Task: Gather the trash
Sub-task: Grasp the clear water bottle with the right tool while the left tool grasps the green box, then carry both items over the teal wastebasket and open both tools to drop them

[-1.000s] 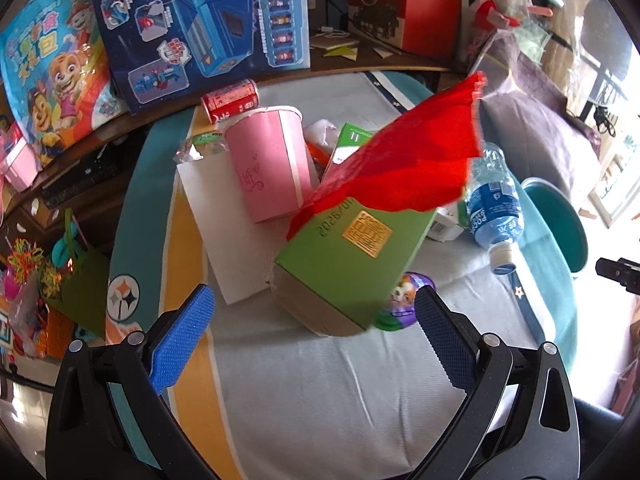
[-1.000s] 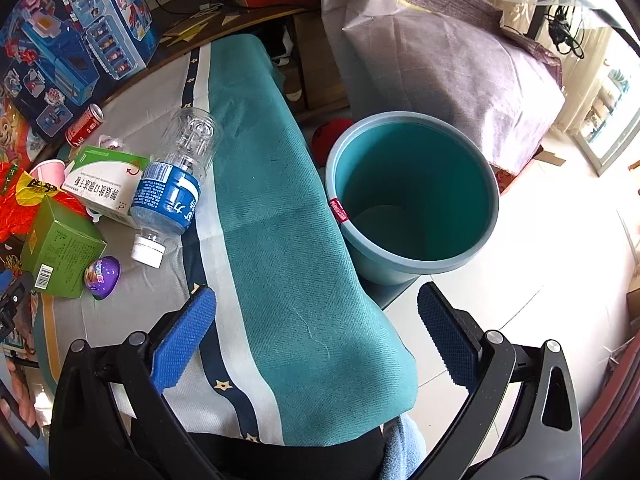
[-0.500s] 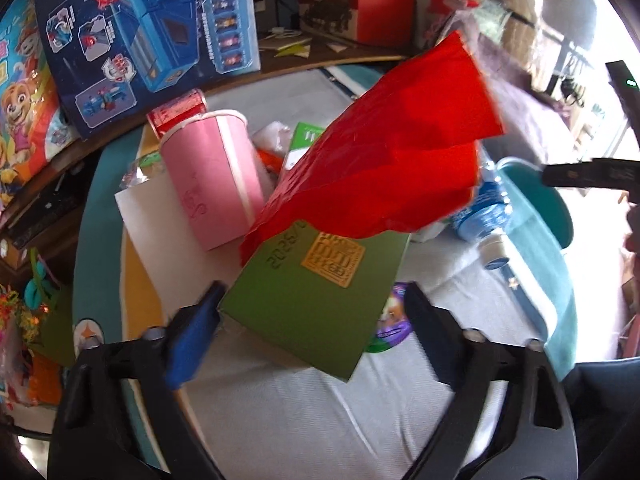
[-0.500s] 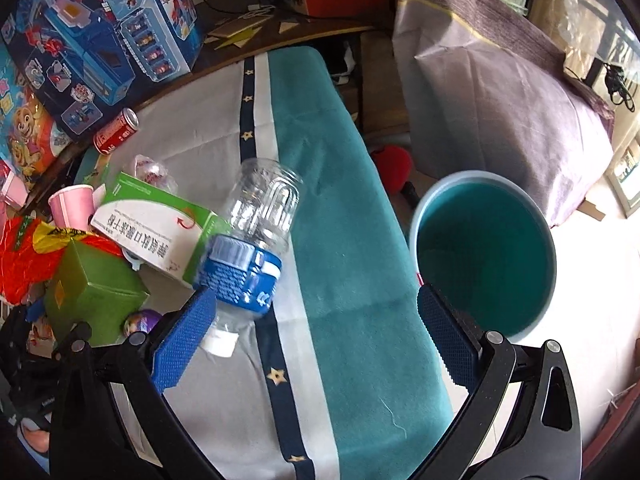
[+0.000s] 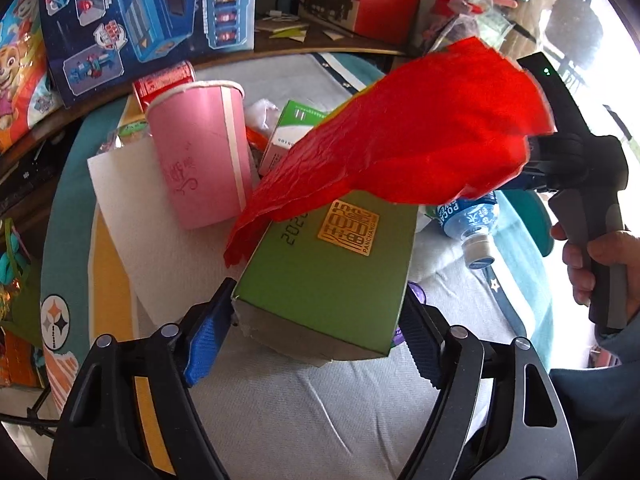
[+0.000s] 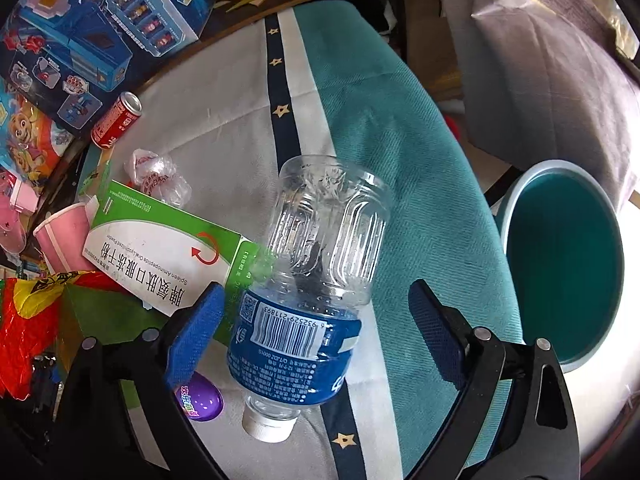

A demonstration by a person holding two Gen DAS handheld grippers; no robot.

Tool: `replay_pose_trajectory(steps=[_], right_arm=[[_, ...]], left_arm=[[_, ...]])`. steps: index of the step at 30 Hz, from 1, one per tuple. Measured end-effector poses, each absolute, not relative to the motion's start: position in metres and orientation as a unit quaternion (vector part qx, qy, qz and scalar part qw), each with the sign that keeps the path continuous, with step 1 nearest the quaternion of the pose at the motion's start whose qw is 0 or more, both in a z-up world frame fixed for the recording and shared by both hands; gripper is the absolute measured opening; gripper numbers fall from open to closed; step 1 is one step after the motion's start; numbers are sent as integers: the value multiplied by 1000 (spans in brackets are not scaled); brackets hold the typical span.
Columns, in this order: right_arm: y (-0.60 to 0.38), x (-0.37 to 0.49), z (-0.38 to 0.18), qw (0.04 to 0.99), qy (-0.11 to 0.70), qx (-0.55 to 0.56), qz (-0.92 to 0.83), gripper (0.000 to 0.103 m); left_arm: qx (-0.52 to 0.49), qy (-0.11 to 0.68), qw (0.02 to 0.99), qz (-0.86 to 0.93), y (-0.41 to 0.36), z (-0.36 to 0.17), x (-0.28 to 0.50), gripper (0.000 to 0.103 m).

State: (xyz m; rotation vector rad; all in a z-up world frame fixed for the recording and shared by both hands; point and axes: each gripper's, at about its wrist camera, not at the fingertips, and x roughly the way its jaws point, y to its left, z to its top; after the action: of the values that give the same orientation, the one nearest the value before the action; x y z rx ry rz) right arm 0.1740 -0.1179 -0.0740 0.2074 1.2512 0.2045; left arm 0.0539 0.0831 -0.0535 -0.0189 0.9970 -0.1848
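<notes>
right gripper [image 6: 312,340] closing — plastic bottle [image 6: 312,280] lying between the jaws, pads not yet touching | bottle at frame centre, long axis running top to bottom, cap nearest camera | left gripper [image 5: 316,328] clamping green box [image 5: 332,268]

You see a green box [image 5: 332,276] lying flat on the cloth, its open grey end toward you, red plastic wrap [image 5: 404,152] draped over its far end. A clear bottle [image 6: 316,280] with blue label lies on its side, white cap toward you.
</notes>
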Motion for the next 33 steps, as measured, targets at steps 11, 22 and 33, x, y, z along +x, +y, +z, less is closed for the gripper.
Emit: replay_pose_trajectory(steps=[11, 22, 33], right_arm=[[-116, 173, -88, 782, 592, 134, 142, 68], [-150, 157, -64, 789, 566, 170, 168, 63], [-188, 136, -53, 796, 552, 184, 166, 63]], left_arm=[[-42, 482, 870, -96, 74, -44, 50, 61], [-29, 487, 868, -91, 50, -32, 60, 62], [-8, 497, 865, -76, 26, -28, 56, 57]])
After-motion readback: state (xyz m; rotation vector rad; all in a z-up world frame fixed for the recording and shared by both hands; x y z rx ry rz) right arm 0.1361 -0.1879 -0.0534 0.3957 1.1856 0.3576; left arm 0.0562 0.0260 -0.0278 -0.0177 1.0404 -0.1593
